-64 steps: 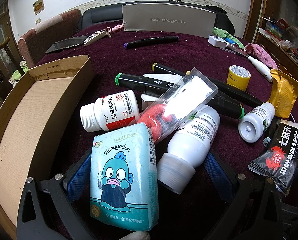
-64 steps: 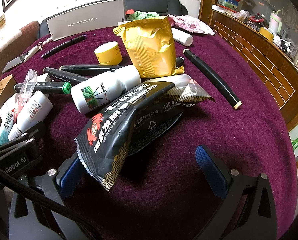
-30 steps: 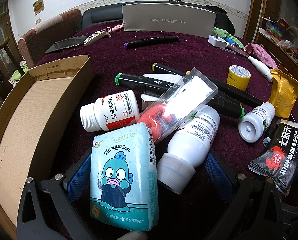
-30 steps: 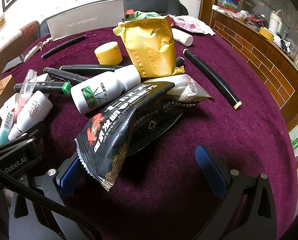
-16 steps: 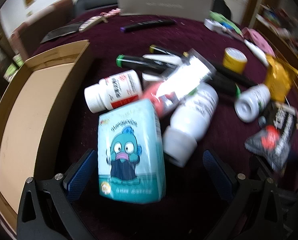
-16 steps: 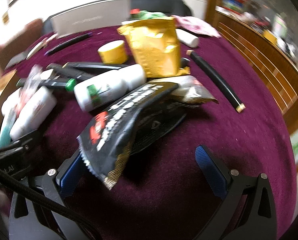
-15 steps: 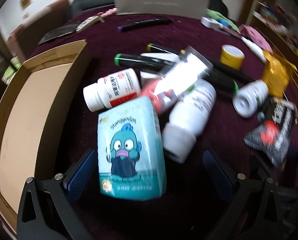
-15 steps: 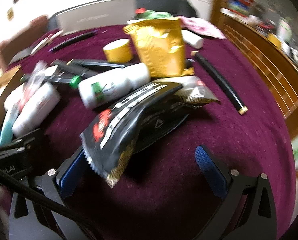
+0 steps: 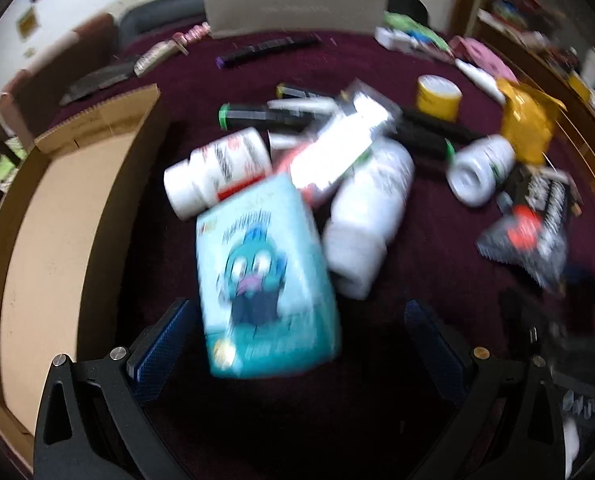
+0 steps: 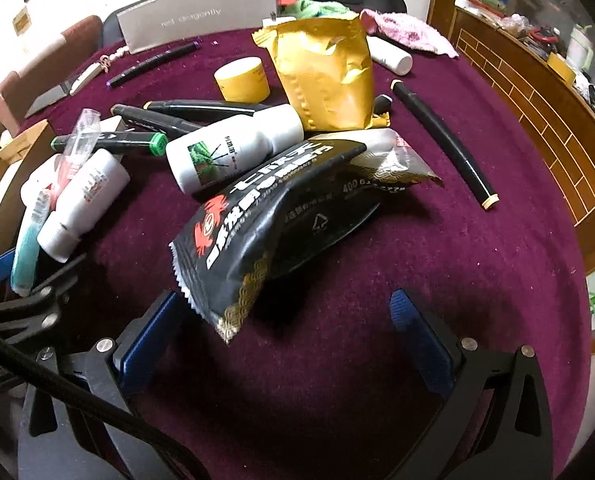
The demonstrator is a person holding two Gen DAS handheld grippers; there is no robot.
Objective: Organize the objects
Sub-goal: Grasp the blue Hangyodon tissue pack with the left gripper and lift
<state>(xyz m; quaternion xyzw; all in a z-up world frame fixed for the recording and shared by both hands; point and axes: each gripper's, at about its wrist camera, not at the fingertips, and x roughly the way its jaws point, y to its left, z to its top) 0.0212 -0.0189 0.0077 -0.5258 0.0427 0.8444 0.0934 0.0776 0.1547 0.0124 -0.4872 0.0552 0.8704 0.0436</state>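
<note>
Both grippers poised over the clutter, nothing grasped yet

The left gripper [image 9: 297, 340] had its jaws spread around the near end of the teal tissue pack [image 9: 263, 276], which lay on the worktop [image 10: 477, 264] just beside the empty cardboard box [image 9: 53, 216]; the right gripper [image 10: 281, 332] had its jaws spread before the black snack bag [image 10: 281, 216]. To grip well, the left likely needed to centre on the soft pack, close gently, and lift clear of the white bottle [image 9: 369, 216] leaning alongside

Left wrist view is motion-blurred throughout, right wrist view sharp; both dim, fisheye-curved with dark vignetted corners.
</note>
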